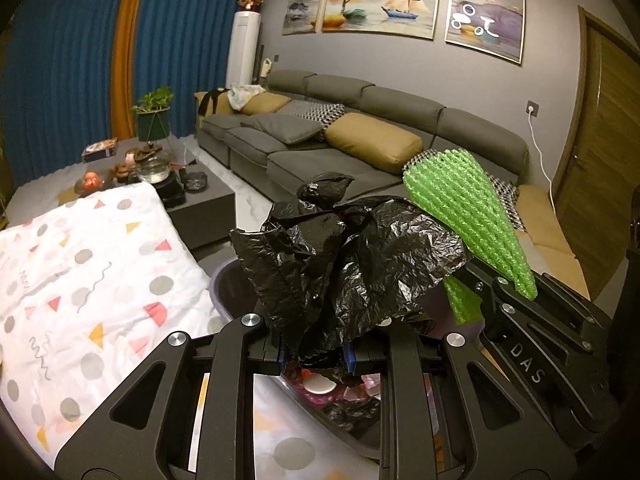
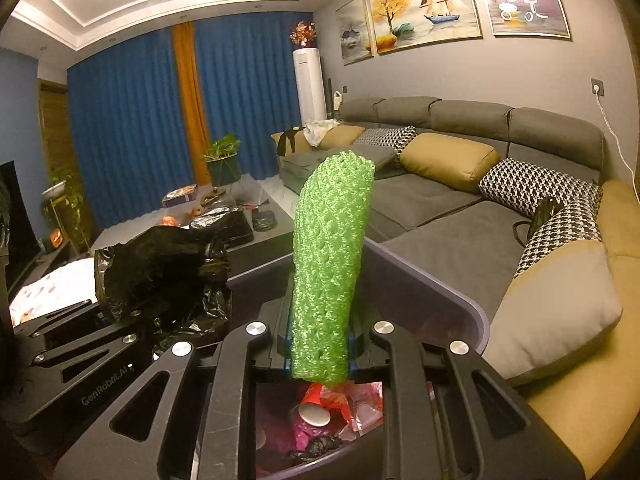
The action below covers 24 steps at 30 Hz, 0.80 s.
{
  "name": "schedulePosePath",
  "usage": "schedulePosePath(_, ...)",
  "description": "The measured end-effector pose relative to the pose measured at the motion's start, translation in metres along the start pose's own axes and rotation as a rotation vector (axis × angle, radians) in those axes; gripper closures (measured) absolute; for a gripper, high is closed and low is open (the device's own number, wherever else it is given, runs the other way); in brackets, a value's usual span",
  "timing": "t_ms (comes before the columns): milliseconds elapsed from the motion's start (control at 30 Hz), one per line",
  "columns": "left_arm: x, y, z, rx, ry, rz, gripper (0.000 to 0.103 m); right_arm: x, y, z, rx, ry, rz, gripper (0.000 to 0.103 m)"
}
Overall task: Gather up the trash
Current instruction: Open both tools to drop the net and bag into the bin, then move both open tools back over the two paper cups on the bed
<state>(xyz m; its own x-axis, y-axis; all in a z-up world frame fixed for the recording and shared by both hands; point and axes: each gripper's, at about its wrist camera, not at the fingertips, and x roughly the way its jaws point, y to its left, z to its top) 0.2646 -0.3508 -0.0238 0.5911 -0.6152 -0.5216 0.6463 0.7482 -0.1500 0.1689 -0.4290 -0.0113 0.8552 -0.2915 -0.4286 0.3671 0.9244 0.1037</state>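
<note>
My left gripper (image 1: pixel 316 354) is shut on a crumpled black plastic bag (image 1: pixel 344 264) and holds it over a grey trash bin (image 1: pixel 224 280). My right gripper (image 2: pixel 320 354) is shut on a green foam net sleeve (image 2: pixel 328 264) that stands upright above the same bin (image 2: pixel 448 292). The sleeve also shows at the right of the left wrist view (image 1: pixel 468 216), and the black bag at the left of the right wrist view (image 2: pixel 160 280). Inside the bin lie a red paper cup (image 2: pixel 316 408), pink wrappers and other scraps.
A grey sectional sofa (image 2: pixel 440 216) with tan and houndstooth cushions runs along the right. A patterned white cloth (image 1: pixel 80 272) covers a surface at the left. A dark coffee table (image 1: pixel 192 196) holds a kettle, fruit and small items. Another black bag (image 2: pixel 544 212) lies on the sofa.
</note>
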Motion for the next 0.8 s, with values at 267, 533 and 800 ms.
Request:
schedulePosePath(267, 0.012, 0.002, 0.0, 0.014, 0.024, -0.03, 0.065, -0.003, 0.004, -0.001, 0.014, -0.004, -0.014, 0.067)
schedulePosePath(533, 0.005, 0.019, -0.005, -0.023, 0.009, 0.006, 0.024, -0.013, -0.009, 0.001, 0.054, -0.025, -0.039, 0.051)
schedulePosePath(800, -0.024, 0.042, -0.016, -0.079, -0.024, 0.086, 0.011, -0.03, -0.008, -0.001, 0.047, -0.044, -0.054, 0.037)
